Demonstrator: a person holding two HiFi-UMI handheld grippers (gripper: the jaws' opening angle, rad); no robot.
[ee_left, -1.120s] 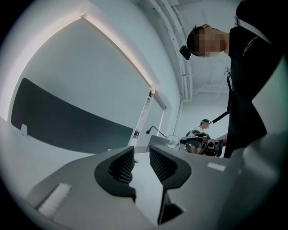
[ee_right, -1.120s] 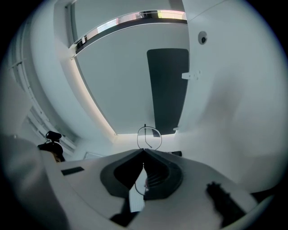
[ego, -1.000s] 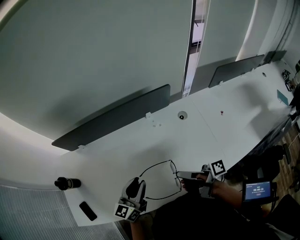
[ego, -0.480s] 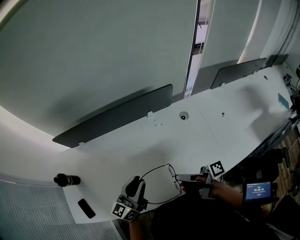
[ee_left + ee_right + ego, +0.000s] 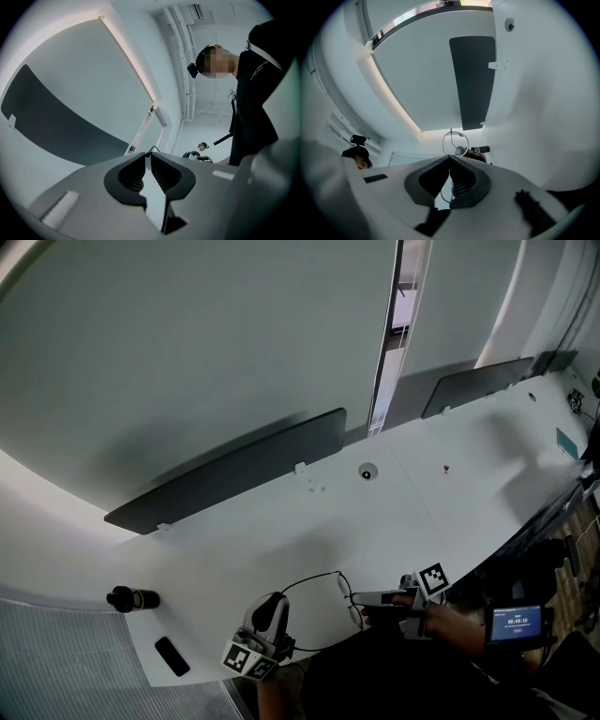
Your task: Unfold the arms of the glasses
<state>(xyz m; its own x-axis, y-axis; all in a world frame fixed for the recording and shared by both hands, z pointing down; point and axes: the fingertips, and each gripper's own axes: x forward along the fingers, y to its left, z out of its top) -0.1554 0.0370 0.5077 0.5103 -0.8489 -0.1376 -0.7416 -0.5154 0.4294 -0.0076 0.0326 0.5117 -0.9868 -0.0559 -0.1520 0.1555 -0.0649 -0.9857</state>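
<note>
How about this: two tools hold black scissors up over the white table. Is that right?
Not scissors: they are thin black glasses. The head view shows the left tool and right tool holding them over the white table. The left tool's jaws have just been closing on one arm.

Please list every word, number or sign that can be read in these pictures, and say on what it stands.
None reads clearly.
Small dark screen, head view's lower right: pale digits, too small to read.
Square black-and-white markers on left tongs and right tongs: patterns, no words.
White print on the person's black shirt: too blurred.
</note>
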